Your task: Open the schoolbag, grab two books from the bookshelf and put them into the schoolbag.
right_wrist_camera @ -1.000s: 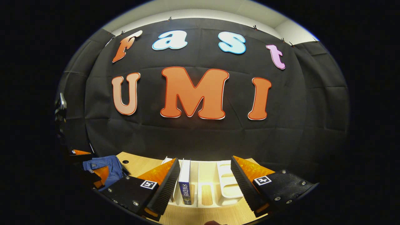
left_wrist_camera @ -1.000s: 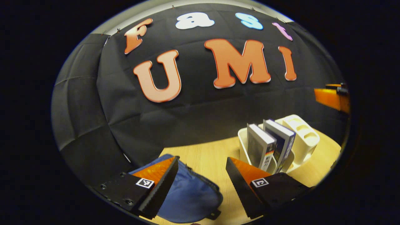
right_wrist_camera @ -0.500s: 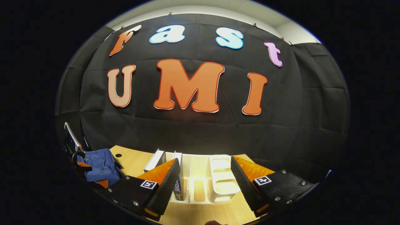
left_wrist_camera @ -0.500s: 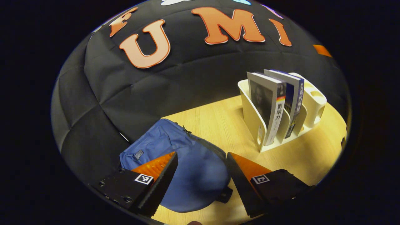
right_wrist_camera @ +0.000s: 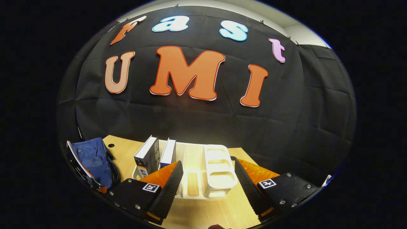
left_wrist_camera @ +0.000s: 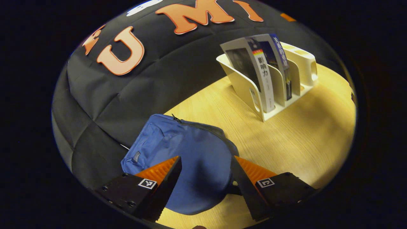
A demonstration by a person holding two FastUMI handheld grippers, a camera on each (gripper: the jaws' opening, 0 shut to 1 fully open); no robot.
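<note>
The blue schoolbag [left_wrist_camera: 187, 156] lies flat on the wooden table [left_wrist_camera: 295, 140], its zip along the far edge looking closed. My left gripper [left_wrist_camera: 205, 181] hangs open just above the bag's near end, holding nothing. A cream bookshelf [left_wrist_camera: 279, 82] stands at the back right with two upright books: a grey-covered one [left_wrist_camera: 251, 68] and a dark blue one [left_wrist_camera: 278, 55]. In the right gripper view, my right gripper [right_wrist_camera: 208, 187] is open over the table in front of the bookshelf [right_wrist_camera: 217, 171]. There, both books [right_wrist_camera: 148, 156] stand in its left slots and the schoolbag [right_wrist_camera: 92, 159] lies far left.
The black cloth wall rises right behind the bag and shelf. The shelf's right slots and its holder with round holes [right_wrist_camera: 219, 165] hold nothing. A small round hole [right_wrist_camera: 111, 145] is in the table near the bag. The other gripper's edge [right_wrist_camera: 79, 165] shows at far left.
The left gripper has tilted down and come closer over the schoolbag. The right gripper has drifted right and tipped down, so the bookshelf and books sit more to its left.
</note>
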